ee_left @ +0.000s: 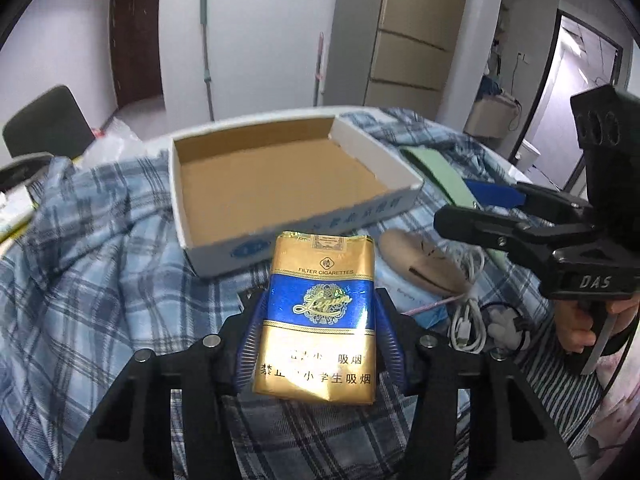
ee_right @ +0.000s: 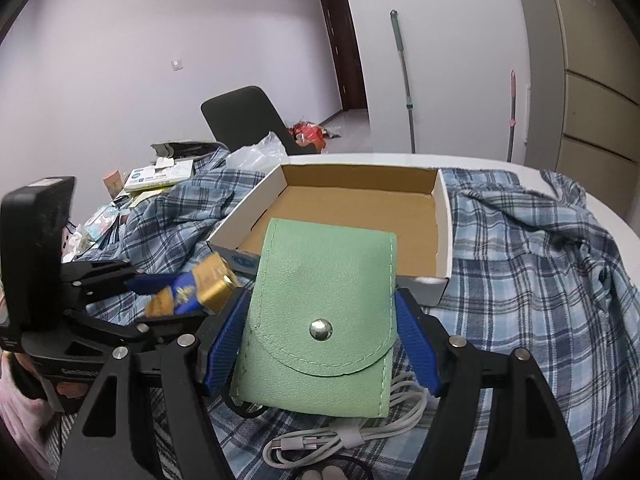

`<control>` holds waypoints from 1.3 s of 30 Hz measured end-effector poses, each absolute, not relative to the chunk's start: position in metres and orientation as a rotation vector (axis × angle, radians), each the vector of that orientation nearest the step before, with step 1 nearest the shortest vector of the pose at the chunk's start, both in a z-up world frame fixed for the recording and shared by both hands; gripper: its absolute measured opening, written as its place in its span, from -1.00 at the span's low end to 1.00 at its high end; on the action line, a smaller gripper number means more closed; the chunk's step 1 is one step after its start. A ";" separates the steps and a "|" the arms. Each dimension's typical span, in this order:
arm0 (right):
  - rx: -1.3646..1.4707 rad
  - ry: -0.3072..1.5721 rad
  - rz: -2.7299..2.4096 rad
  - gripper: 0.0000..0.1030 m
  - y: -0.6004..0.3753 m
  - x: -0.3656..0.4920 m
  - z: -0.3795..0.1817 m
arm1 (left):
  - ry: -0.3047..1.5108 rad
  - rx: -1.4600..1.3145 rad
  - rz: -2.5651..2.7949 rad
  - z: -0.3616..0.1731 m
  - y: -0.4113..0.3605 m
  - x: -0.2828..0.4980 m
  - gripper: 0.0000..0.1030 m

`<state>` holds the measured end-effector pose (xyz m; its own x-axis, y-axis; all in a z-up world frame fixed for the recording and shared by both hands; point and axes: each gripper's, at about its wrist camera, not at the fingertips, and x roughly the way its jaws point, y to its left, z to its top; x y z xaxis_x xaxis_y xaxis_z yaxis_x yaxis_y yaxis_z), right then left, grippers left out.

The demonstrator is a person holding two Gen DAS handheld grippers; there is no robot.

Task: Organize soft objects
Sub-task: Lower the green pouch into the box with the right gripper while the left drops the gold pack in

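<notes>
Two tools hover just in front of the shallow white cardboard tray with a brown inside (ee_left: 280, 184), each gripping one thing. Left tool (ee_left: 316, 344) is clenched on a soft gold-and-blue cigarette pack (ee_left: 320, 320), its ribbed blue pads (ee_left: 250, 354) pressing both long sides; the pack stands upright, its top edge close to the tray's near wall. Right tool (ee_right: 320, 336) grasps a pale green leather pouch with a silver snap button (ee_right: 320, 320), held flat-faced toward the camera before the same tray wall, right of the cigarette pack. Below the pouch, nearer than the tray, a coiled white cable (ee_right: 344, 436) lies on the rumpled blue plaid cloth (ee_right: 520, 280) that covers the bench (ee_right: 400, 158). Behind the tray a green-handled mop (ee_right: 404, 80) leans on the wall.
</notes>
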<state>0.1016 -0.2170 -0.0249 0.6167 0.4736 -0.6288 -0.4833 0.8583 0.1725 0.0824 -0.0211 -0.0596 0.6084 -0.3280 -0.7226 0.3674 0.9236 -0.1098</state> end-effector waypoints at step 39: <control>-0.025 0.574 0.344 0.38 -0.203 0.208 0.045 | 0.512 -0.015 -0.057 0.069 -0.024 0.172 0.07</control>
